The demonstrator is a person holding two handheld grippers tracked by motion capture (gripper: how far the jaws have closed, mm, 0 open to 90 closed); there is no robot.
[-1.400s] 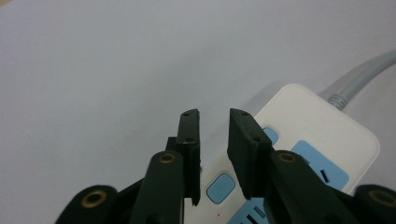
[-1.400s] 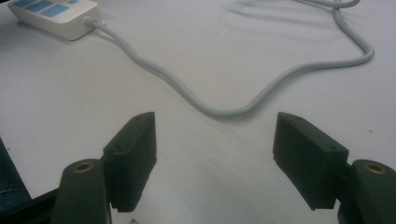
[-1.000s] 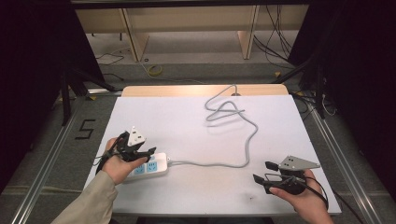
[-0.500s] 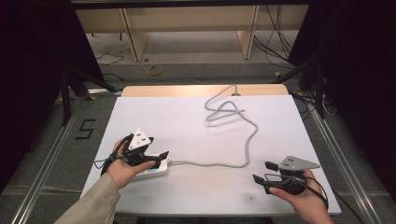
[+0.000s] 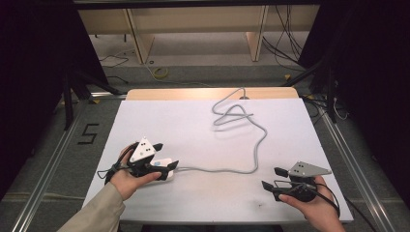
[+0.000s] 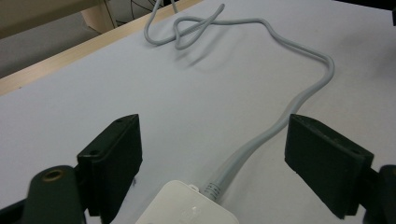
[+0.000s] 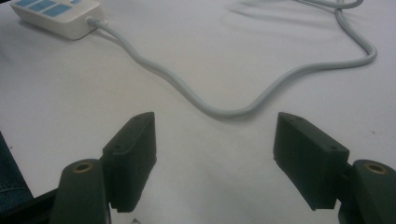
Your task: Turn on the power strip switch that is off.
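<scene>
A white table (image 5: 203, 135) carries a white power strip (image 5: 163, 170) near its front left corner, with blue socket faces visible in the right gripper view (image 7: 56, 14). The left gripper (image 5: 165, 155) hovers right over the strip, held in the person's left hand (image 5: 126, 178), and its jaws stand wide apart; in the left gripper view (image 6: 212, 158) the strip's cable end (image 6: 187, 207) lies low between the two black jaws, touched by neither. A grey cable (image 5: 241, 159) leaves the strip's right end, runs along the front part of the table toward the right, bends up toward the far edge, loops and crosses over itself near the middle of that edge, and drops off the back of the table. In the left gripper view the cable (image 6: 299, 98) passes just inside the right-hand jaw. The right gripper (image 5: 273, 178) sits near the front right corner, held in the right hand (image 5: 309, 203), with its jaws also wide apart and nothing between them; in the right gripper view (image 7: 215, 154) they frame bare table, with a low curve of the cable (image 7: 224, 109) lying just beyond them.
</scene>
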